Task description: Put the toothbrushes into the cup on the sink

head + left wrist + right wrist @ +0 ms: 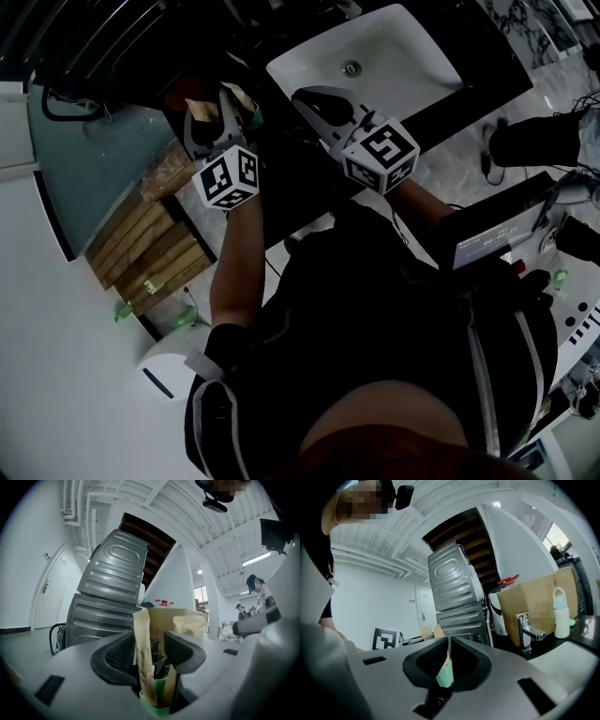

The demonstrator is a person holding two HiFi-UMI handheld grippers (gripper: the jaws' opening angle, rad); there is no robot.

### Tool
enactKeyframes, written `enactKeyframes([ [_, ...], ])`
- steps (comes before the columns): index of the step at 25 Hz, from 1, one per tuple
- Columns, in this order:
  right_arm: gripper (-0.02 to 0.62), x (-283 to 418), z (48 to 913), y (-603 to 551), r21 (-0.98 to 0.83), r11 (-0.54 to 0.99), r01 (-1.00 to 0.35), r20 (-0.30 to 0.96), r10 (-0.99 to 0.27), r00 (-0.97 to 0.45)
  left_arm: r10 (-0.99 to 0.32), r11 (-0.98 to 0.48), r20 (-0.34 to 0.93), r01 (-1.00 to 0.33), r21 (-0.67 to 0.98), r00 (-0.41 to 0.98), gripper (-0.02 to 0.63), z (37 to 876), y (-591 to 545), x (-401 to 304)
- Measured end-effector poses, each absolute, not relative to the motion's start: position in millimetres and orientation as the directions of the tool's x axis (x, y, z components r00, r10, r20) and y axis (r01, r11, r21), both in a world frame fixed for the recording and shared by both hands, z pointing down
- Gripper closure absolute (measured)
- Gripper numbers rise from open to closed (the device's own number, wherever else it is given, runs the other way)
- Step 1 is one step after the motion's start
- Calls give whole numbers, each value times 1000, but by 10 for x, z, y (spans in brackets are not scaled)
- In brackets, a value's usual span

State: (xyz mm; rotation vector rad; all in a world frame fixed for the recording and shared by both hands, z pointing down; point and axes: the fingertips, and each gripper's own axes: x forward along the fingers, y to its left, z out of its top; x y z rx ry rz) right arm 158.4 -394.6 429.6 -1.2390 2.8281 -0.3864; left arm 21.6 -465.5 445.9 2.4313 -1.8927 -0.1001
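Standing between the spread jaws of the left gripper (153, 642) is a wrapped toothbrush (143, 653), in beige paper with a green end. This claw is open: the wrapper leans near the left pad, and a clear gap remains on its right side, so nothing pinches it. Its long axis runs from top to bottom of the left gripper view, with the green end at the lower edge. The beige end rises above the jaw tips and tilts a little to the left. A second beige flap (190, 623) shows behind the right jaw; whether it is the same wrapper cannot be told.

The right gripper (449, 644) is closed on a second wrapped toothbrush (444, 676). This one is seen edge-on, thin, also upright in the frame, green below and beige towards the tips.

From the head view, both claws hover at the upper middle, the right one beside the white sink (403, 52).
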Motion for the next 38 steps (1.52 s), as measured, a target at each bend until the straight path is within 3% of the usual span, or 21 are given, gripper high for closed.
enactKeyframes([
  [17,558,1257,3604,-3563,-169,601,-781,-43,-796,-604,-931,-364,-42,-929,72,361,394,3731,-3599,-153],
  [20,558,1141,3533,-3451,-155,598,-786,-49,-800,-599,-918,-397,-45,-913,96,395,433,3653,-3417,-259],
  [23,558,1028,3452,-3361,-136,598,-790,-49,-801,-597,-908,-419,-47,-902,107,416,536,3571,-3265,-367],
  [26,558,899,3376,-3235,-118,604,-788,-53,-796,-603,-908,-418,-44,-903,99,416,598,3514,-3104,-519],
  [32,558,712,3233,-3000,-80,604,-793,-75,-797,-599,-922,-387,-7,-922,5,387,601,3503,-2843,-815],
  [38,558,538,3149,-2777,-75,597,-799,-76,-802,-592,-911,-411,-7,-910,59,411,601,3396,-2592,-1058],
])
